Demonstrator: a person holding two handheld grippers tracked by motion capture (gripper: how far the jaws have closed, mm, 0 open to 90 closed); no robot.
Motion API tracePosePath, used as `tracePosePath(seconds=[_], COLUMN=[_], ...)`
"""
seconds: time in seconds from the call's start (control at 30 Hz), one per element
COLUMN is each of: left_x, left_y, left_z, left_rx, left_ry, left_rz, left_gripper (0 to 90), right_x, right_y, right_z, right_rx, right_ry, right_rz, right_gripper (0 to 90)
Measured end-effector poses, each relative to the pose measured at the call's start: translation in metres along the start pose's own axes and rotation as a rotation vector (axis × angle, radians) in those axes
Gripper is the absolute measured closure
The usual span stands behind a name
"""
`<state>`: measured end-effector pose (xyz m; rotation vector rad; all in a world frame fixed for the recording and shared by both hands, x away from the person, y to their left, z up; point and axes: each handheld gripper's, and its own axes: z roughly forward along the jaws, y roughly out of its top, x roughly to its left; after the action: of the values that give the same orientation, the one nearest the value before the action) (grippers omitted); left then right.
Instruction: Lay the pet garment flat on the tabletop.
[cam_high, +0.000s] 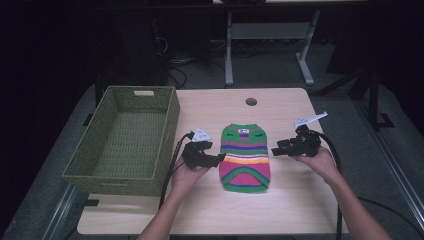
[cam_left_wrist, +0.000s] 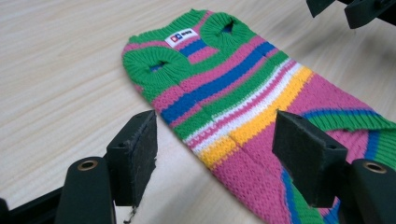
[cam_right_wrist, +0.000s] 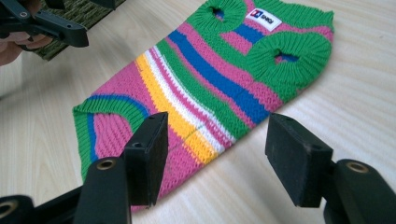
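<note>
The left gripper (cam_high: 220, 159) has its jaws apart, and nothing is pressed between them; in the left gripper view the edge of the small striped sweater (cam_left_wrist: 243, 93) lies in the gap between the two black pads (cam_left_wrist: 140, 149), but the pads do not touch the knit. The right gripper (cam_high: 274, 150) also stands with its jaws wide, and in the right gripper view the opposite edge of the sweater lies between its pads without being pinched. The sweater lies flat on the wooden table (cam_high: 280, 210), near the middle, with the white label (cam_right_wrist: 263, 17) and the two round green openings at the far end. The two grippers are on either side of it, each just beside one long edge. To the left of the left hand (cam_high: 187, 172) stands a green woven basket (cam_high: 90, 170) on the table, well apart from the sweater.
</note>
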<state>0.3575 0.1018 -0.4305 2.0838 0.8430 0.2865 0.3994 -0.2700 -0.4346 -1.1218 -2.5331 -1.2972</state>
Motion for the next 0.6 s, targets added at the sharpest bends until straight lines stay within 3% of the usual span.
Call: tracePosePath(seconds=[0.17, 0.6], left_x=[-0.006, -0.014], left_y=[-0.006, -0.021], left_z=[-0.004, -0.012], left_rx=[-0.020, 0.012], left_ry=[-0.010, -0.038], left_rz=[-0.011, 0.001], left_gripper=[31.1, 28.3], right_x=[0.004, 0.010], right_y=[-0.009, -0.035], right_z=[-0.005, -0.012], right_rx=[-0.003, 0.013], right_ry=[-0.002, -0.002], right_rz=[-0.013, -0.020], right_gripper=[37.1, 35.4])
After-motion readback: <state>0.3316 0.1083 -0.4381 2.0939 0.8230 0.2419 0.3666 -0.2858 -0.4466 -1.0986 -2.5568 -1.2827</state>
